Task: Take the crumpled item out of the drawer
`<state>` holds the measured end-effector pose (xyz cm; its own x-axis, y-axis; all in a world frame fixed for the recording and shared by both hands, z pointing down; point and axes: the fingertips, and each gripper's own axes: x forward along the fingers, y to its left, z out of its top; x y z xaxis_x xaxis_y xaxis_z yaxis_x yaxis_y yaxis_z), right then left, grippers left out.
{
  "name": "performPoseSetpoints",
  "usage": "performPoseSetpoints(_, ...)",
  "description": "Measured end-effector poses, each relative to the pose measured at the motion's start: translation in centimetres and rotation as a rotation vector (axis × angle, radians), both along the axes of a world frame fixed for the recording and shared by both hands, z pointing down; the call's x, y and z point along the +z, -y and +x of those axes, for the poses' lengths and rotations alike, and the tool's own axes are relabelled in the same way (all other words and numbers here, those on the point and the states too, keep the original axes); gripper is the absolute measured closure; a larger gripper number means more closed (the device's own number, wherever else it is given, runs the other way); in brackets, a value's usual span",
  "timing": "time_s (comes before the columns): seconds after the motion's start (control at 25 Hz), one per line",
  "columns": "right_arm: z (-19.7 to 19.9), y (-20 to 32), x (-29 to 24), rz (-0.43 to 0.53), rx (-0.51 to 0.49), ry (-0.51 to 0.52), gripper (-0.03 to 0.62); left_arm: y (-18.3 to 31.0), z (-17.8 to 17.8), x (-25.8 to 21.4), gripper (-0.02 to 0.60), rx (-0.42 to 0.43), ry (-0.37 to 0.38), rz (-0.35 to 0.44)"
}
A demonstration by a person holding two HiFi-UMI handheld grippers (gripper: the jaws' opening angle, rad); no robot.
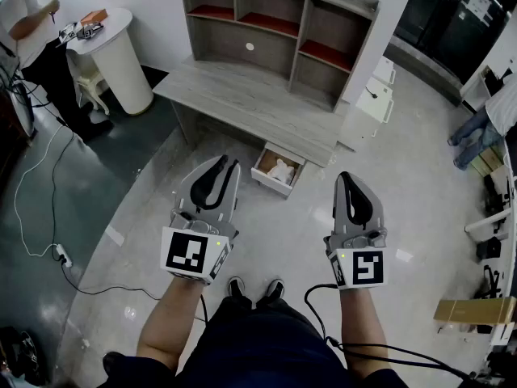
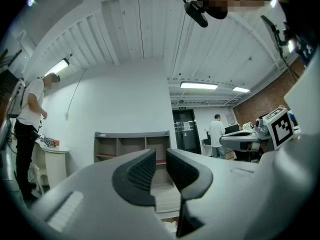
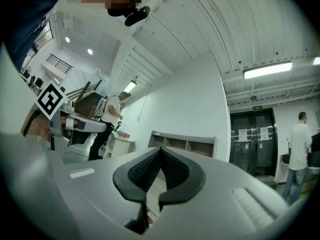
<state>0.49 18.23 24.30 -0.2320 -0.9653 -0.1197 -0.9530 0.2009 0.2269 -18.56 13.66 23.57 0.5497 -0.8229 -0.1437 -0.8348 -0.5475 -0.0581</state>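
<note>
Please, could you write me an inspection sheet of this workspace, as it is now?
Surface: grey desk; nothing seen on its top.
Job's things: drawer open under the desk; white crumpled item lies inside.
Clutter: cardboard box on the floor, right.
Grippers: left gripper jaws slightly apart, empty; right gripper jaws together, empty.
Cables: white cable across the floor to a power strip; black cable below the right gripper.
Surroundings: person at a round white table.

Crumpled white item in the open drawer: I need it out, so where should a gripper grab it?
Probably pinch a raised fold of the crumpled item, from above: the drawer is open at the top and its walls block sideways approaches.
</note>
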Motion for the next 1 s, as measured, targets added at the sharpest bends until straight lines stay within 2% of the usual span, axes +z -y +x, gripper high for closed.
performPoseSetpoints(0.48,3.4,0.0,-0.2,0.039,-0.072,0.051,0.588,-0.1,3.6,0.2,0.515,-0.050,0.022,-0.002)
performPoseSetpoints(1.0,7.2,2.0,0.4,0.025,-0.102,0.071,0.588,1.1,6.8,0.7,0.515,-0.094,0.058,-0.010)
